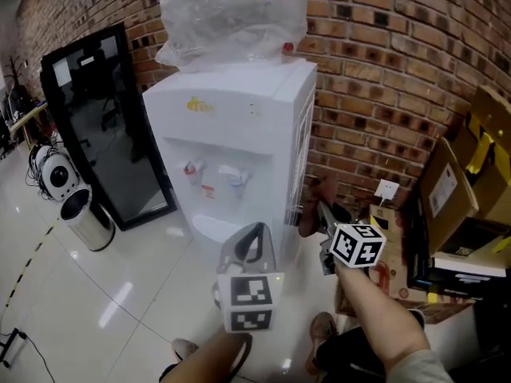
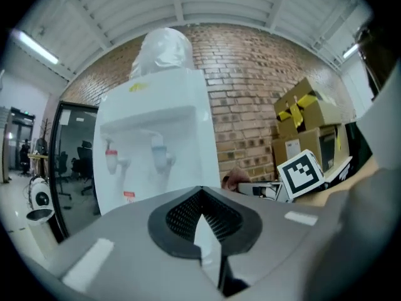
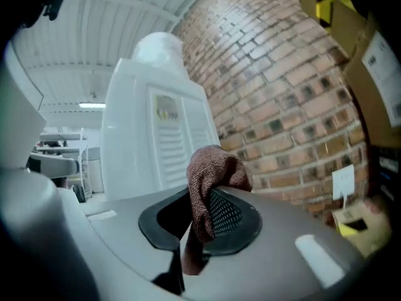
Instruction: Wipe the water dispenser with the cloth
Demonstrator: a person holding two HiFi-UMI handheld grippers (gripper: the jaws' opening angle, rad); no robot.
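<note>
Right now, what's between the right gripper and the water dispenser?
Only the brown cloth, which the right gripper clamps; it bunches out toward the side of the water dispenser. The right gripper view shows this.

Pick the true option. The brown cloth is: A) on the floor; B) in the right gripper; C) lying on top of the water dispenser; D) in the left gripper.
B: the right gripper view shows the cloth pinched between the jaws of the right gripper, while the left gripper has nothing between its jaws.
</note>
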